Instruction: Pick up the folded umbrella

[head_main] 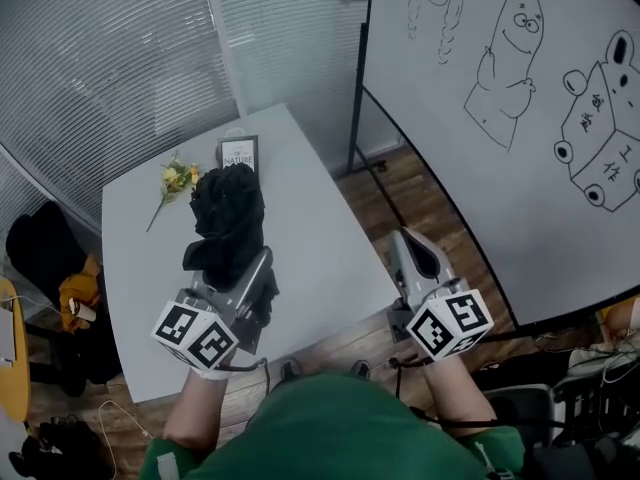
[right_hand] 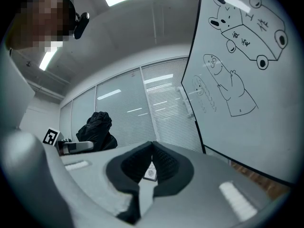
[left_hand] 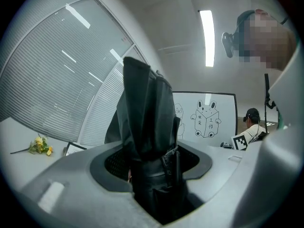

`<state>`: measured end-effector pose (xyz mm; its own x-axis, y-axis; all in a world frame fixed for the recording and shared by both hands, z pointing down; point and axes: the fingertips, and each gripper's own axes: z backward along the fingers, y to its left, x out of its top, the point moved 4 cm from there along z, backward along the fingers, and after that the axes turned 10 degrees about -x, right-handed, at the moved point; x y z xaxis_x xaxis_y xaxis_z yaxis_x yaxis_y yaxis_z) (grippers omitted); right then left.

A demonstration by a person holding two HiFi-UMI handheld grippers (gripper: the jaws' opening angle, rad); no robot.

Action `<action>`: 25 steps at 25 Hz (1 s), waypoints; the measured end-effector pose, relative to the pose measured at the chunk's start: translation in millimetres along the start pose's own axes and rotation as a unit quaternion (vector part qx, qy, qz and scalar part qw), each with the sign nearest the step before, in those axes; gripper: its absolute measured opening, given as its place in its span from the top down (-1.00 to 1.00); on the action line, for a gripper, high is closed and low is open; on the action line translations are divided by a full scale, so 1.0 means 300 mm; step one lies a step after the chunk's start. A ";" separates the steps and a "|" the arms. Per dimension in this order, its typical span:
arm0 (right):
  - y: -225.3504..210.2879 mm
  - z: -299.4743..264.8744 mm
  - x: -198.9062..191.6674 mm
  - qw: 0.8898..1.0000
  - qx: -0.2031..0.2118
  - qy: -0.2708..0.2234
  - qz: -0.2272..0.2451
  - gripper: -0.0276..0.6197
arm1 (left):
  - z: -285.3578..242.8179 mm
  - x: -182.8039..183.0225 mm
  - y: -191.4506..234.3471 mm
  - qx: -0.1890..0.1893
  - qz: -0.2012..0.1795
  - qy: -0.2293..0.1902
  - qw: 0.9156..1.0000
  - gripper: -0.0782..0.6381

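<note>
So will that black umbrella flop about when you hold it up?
Probably floppy outside: the umbrella has loose, crumpled black cloth at its far end. It likely has a stiff core, since it sticks out of the left gripper without drooping. It seems fairly light: that one gripper holds it alone.

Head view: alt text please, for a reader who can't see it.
The left gripper clamps a black folded umbrella over a grey table bearing yellow flowers. The right gripper, shut and empty, hangs beside the table near a whiteboard with drawings.
</note>
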<state>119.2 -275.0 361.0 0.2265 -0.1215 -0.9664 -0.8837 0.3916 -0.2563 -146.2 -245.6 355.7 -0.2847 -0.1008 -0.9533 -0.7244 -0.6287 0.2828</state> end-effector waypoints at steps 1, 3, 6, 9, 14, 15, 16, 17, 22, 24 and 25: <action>-0.003 0.002 -0.002 1.000 -0.001 0.001 0.000 0.91 | 0.000 -0.003 -0.001 0.002 0.002 0.002 1.000 0.04; -0.008 0.002 -0.001 1.000 -0.002 0.001 0.001 0.91 | -0.002 -0.006 0.002 0.003 0.003 0.004 1.000 0.04; -0.015 -0.002 0.003 1.000 -0.005 0.000 0.009 0.91 | -0.008 -0.009 0.006 0.002 0.001 0.006 1.000 0.04; -0.018 -0.006 -0.002 1.000 -0.006 0.002 0.010 0.91 | -0.009 -0.010 0.007 0.004 0.003 0.008 1.000 0.04; -0.023 -0.017 -0.019 1.000 -0.007 0.008 0.007 0.91 | -0.010 -0.026 0.021 0.002 0.006 0.009 1.000 0.04; -0.023 -0.019 -0.020 1.000 -0.007 0.009 0.007 0.91 | -0.010 -0.026 0.022 0.003 0.007 0.010 1.000 0.04; -0.023 -0.021 -0.021 1.000 -0.006 0.009 0.007 0.91 | -0.011 -0.025 0.023 0.004 0.007 0.011 1.000 0.04; -0.023 -0.024 -0.021 1.000 -0.006 0.009 0.007 0.91 | -0.011 -0.023 0.024 0.003 0.007 0.011 1.000 0.04; -0.018 -0.036 -0.025 1.000 -0.006 0.011 0.002 0.91 | -0.014 -0.019 0.028 -0.003 0.006 0.009 1.000 0.04; -0.016 -0.038 -0.024 1.000 -0.004 0.009 0.002 0.91 | -0.015 -0.016 0.028 -0.004 0.004 0.008 1.000 0.04; -0.016 -0.040 -0.024 1.000 -0.003 0.009 0.001 0.91 | -0.015 -0.015 0.029 -0.004 0.003 0.008 1.000 0.04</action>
<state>117.0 -287.0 369.5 0.2168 -0.1365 -0.9666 -0.8870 0.3861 -0.2534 -148.4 -253.9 362.0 -0.2790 -0.1173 -0.9531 -0.7171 -0.6347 0.2880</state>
